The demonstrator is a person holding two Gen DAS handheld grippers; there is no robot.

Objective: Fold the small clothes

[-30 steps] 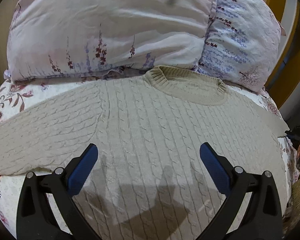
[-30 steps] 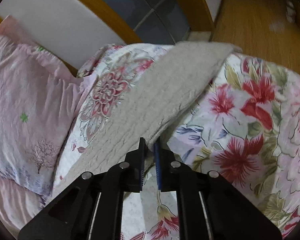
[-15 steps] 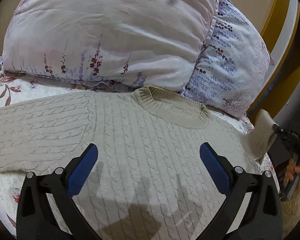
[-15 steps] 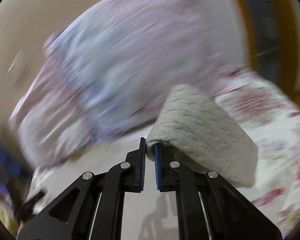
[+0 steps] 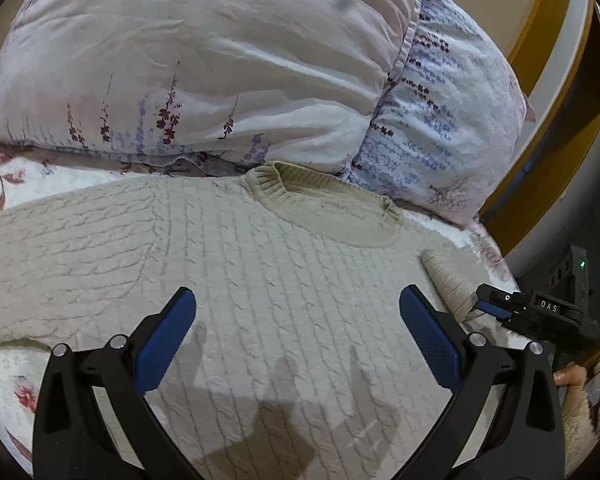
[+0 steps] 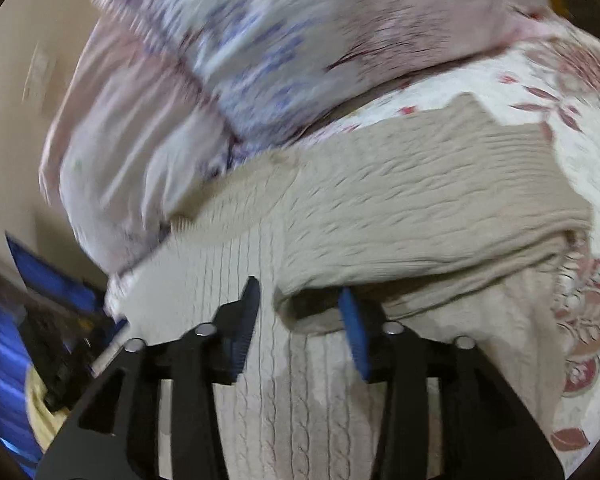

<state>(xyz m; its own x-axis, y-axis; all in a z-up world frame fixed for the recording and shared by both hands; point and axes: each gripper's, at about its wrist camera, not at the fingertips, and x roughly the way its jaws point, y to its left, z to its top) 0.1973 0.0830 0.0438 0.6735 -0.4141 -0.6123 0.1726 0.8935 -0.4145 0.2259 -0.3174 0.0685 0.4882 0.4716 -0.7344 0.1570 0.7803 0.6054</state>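
Note:
A beige cable-knit sweater [image 5: 260, 280] lies flat on the floral bed, collar [image 5: 328, 216] toward the pillows. Its right sleeve [image 6: 420, 208] is folded inward across the body; the cuff [image 5: 448, 280] shows in the left wrist view. My left gripper [image 5: 296, 328] is wide open and empty above the sweater's chest. My right gripper [image 6: 300, 312] is open, jaws apart, with the sleeve's folded edge lying just past the fingertips; it also shows in the left wrist view [image 5: 488, 304] next to the cuff.
Two pale floral pillows [image 5: 204, 64] lie against the wooden headboard [image 5: 540, 80] just beyond the collar. The floral bedspread [image 6: 580, 160] surrounds the sweater. The left sleeve [image 5: 52, 248] stretches out to the left. The right wrist view is blurred.
My right gripper carried the right sleeve up and over onto the sweater body, then opened and let it go. My left gripper stayed open, drifting slightly.

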